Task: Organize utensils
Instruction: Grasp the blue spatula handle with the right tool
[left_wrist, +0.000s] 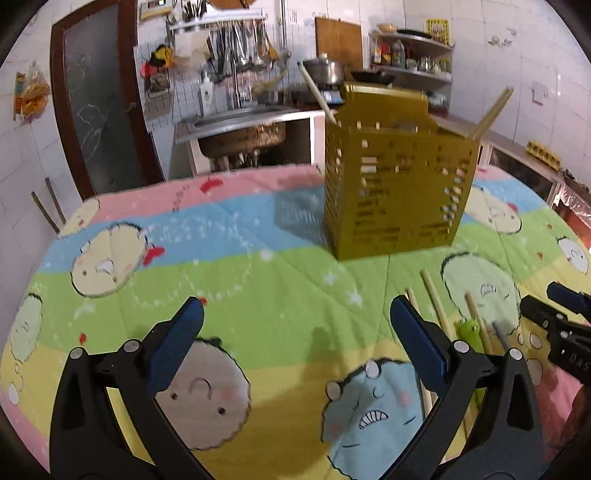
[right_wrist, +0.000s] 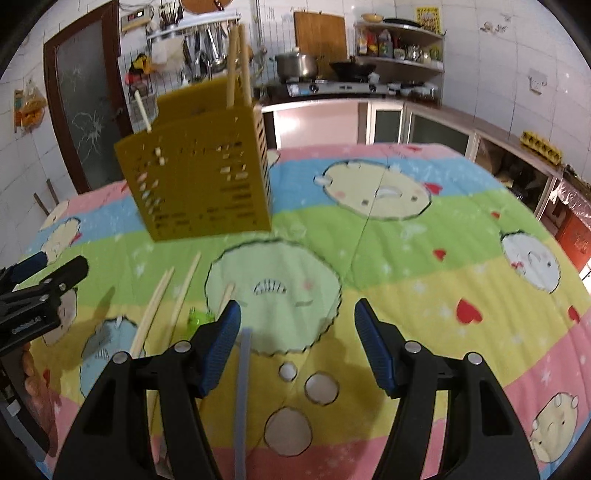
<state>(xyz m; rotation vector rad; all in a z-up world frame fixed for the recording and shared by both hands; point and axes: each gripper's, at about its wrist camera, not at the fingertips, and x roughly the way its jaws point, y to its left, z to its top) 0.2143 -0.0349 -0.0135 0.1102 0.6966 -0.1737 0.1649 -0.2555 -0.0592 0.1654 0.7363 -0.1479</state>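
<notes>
left claw (left_wrist: 295, 332) spread, empty | right claw (right_wrist: 297, 325) spread, empty | chopsticks (right_wrist: 151, 314) beside its left finger

Only partial white lettering "DAS" on the right gripper (left_wrist: 569, 356)

We see a table covered by a striped cartoon-print quilt (right_wrist: 424, 236) in pink, blue, green and yellow. On it stands a yellow perforated utensil holder (right_wrist: 207, 177), upright. Nearer us lie loose wooden chopsticks (right_wrist: 155, 302), a small green item (right_wrist: 199, 317) and a grey straw-like stick (right_wrist: 242, 387).
</notes>
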